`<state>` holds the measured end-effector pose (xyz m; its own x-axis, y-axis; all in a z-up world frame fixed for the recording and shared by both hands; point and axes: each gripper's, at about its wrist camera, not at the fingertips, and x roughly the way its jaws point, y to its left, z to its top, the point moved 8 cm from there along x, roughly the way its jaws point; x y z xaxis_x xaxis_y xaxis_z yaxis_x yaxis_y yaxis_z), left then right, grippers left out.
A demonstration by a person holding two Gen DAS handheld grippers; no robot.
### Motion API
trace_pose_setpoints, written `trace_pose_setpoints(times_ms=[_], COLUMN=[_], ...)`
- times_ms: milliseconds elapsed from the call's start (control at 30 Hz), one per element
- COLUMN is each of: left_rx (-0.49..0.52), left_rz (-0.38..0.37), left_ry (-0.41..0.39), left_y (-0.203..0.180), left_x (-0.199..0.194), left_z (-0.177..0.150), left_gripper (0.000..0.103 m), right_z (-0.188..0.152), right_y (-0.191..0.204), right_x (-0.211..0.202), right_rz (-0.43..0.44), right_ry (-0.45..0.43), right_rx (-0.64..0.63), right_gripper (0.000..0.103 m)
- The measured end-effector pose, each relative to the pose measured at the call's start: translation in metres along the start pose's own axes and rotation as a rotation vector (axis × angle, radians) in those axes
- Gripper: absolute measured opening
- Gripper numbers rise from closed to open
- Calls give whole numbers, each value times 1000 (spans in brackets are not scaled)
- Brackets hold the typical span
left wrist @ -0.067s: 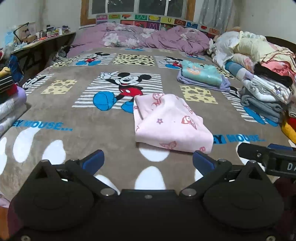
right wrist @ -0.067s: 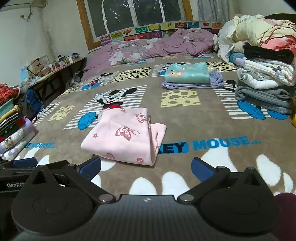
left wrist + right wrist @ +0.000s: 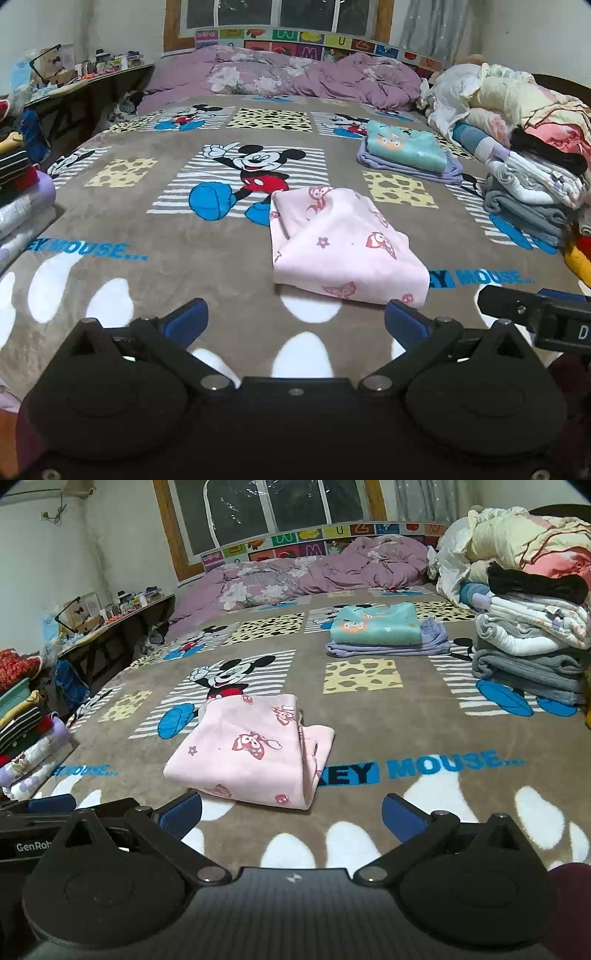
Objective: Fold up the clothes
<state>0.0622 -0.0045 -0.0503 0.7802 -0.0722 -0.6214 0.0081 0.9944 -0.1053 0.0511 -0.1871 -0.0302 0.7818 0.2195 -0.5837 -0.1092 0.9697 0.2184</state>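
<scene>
In the left wrist view, the left gripper [image 3: 295, 321] stood wide open and empty over the blanket [image 3: 147, 221]; the folded pink garment [image 3: 343, 247] lay just ahead. In the right wrist view, the right gripper [image 3: 291, 810] gaped empty too, the garment ahead-left.

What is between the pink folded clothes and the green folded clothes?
Only bare blanket: a yellow spotted square lies between the pink garment and the teal one, clearest in the right wrist view.

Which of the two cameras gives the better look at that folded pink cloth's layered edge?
The right wrist view: the pink cloth shows its stacked open edges there. The left wrist view shows only its rumpled top.
</scene>
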Motion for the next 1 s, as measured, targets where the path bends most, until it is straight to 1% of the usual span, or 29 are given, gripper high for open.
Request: trace_pose_setpoints(times_ms=[100,167,200,267,300,367,533,1000], left_rx=[-9,12,13,16,17,19,11,3], left_rz=[-23,-3,7,23,28,30,32,40], left_ry=[8,-13,-7,-8,-14,-24,-15,-23], left_y=[0,-3,-2,-1,0,-2,-1,3], left_x=[0,-3,1,4,5,7,11,10], left_z=[-1,-3,-2,-2,-2,-4,-5,-5], left_gripper=[103,103,103,103,103,103,103,103], right_z=[-1,-1,-1,-2,-2,-5,-4,-4], right_y=[3,4,4,8,0,-2,0,2], right_x=[2,1,0,5,5,6,8,9], right_rz=[-12,-7,2,-15,5,9,-1,-6], right_ry=[4,5,5,13,4,-2,7,15], right_rx=[-3,7,19,3,14,11,0,-14], right_gripper=[103,103,103,103,103,103,103,103])
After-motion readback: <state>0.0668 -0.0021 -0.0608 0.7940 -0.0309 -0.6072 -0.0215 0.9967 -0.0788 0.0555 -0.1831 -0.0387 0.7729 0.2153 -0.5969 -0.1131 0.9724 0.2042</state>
